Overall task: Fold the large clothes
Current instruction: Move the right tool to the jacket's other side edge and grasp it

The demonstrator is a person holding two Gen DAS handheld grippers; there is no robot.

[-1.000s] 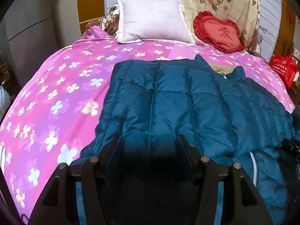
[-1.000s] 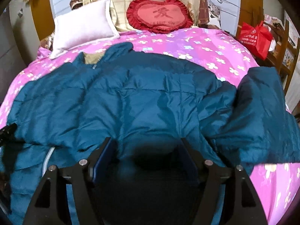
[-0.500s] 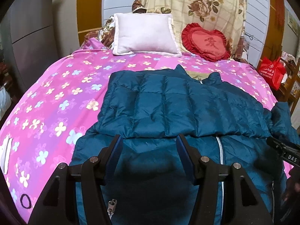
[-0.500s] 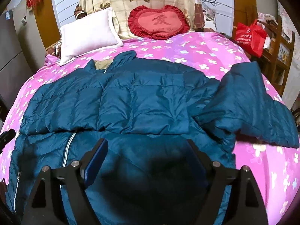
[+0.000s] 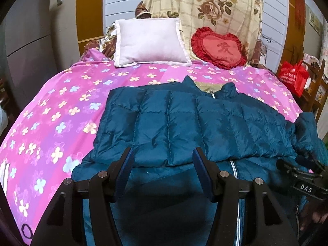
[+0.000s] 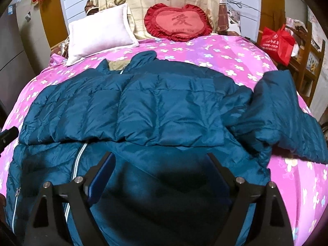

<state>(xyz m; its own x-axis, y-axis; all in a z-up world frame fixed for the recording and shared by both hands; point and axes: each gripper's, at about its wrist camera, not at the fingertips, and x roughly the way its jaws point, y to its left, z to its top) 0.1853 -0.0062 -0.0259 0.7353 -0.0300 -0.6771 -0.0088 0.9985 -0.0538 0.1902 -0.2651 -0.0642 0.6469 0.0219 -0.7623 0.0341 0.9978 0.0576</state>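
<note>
Quilted teal jacket (image 6: 155,110) lies on the bed, sleeve folded across its front.

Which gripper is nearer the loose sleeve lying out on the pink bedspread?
Right. The right gripper hangs over the jacket's hem, just beside the loose sleeve; the left gripper is over the jacket's far side.
</note>
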